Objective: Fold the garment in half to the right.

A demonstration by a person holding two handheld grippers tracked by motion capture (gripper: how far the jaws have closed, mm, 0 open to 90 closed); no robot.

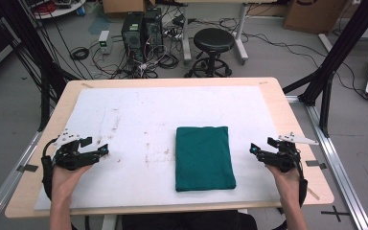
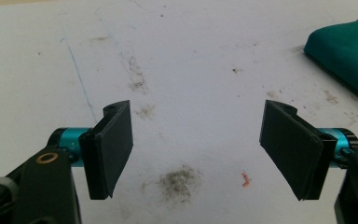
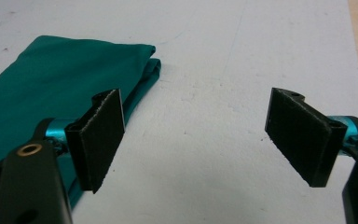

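Note:
A folded dark green cloth lies flat on the white sheet, a little right of the table's middle. My left gripper rests at the sheet's left side, well apart from the cloth, jaws wide open over bare stained sheet. In the left gripper view its midpoint is empty and the green cloth shows at the top right. My right gripper stands open just right of the cloth. In the right gripper view nothing is between the jaws, and the folded cloth lies to the left.
The wooden table has a bare strip around the sheet. Behind it on the floor are a black stool, computer towers and tangled cables. Black frame posts stand at the right, and more at the left.

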